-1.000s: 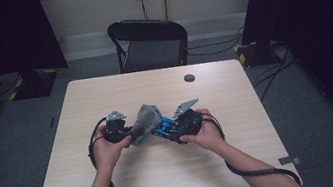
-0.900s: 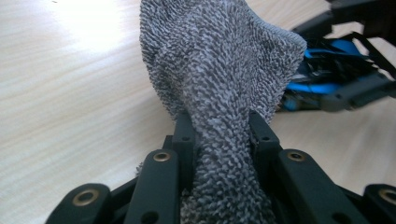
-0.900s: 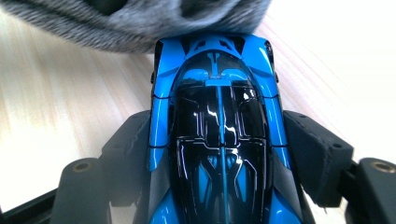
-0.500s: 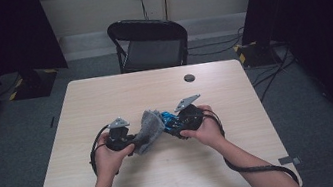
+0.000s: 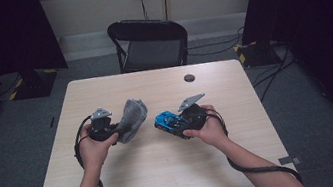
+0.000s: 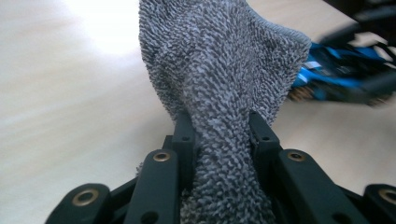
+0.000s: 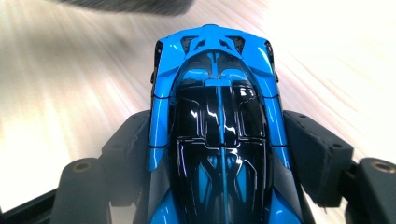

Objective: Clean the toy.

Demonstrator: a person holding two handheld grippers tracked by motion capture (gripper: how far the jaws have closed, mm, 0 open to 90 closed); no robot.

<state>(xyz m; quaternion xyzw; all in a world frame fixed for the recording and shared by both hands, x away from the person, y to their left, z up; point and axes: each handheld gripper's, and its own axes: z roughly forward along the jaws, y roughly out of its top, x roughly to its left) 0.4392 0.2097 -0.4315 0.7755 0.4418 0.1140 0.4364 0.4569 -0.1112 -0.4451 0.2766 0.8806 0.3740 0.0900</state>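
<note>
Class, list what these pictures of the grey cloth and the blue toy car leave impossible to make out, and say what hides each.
- toy car: rear and wheels, right gripper view; cut off by the bottom edge, covered by the jaws.
- cloth: lower end, left gripper view; hidden between the jaws.
- small dark round thing on the table: high view; too small to identify.

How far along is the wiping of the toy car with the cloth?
Both things are picked up: the left gripper is shut on the grey cloth, the right gripper on the blue toy car. Cloth and car are apart above the table now. Whether more wiping is needed cannot be told; setting both down remains.
</note>
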